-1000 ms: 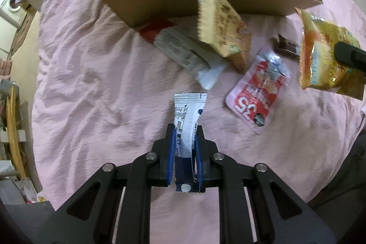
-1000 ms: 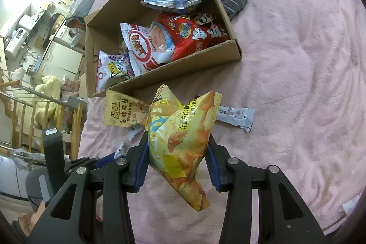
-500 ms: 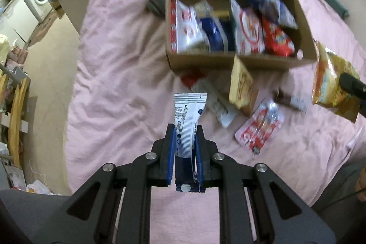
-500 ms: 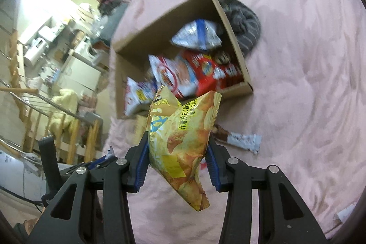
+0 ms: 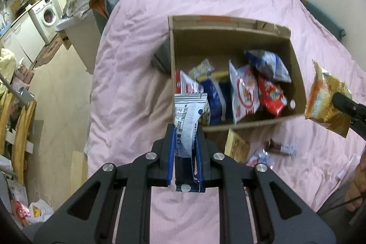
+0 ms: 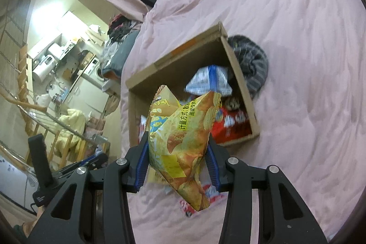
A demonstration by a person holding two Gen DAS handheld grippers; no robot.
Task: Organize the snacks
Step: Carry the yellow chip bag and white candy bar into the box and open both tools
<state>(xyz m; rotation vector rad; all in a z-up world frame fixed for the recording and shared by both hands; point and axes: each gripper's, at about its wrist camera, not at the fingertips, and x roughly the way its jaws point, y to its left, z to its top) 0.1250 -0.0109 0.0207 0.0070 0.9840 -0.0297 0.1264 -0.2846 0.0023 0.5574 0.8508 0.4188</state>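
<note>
Box sitting open on pink bed, cardboard, already holding several snack packs: a white-and-red pack, a red pack, a blue-and-white pack, a dark blue pack.

Left gripper hanging above the bed's near side, in front of the box. Jaws pinching nearly closed on a slim white sachet, which is standing upright between the blue pads, its top end overlapping the box's near wall in the left wrist view.

Right gripper holding a yellow chip bag; jaws standing partly open, pads pressing the bag on both sides, bag's lower corner dangling below them. In the left wrist view the same bag is hanging in the air just to the right of the box's near right corner.

Loose items lying on the bed in front of the box: a tan pack leaning by the near wall, a small brown-and-white bar, a red-and-white pack partly hidden behind the gripper.

Grey striped cloth lying bunched against the box's outer side. Washing machine showing in the background.
</note>
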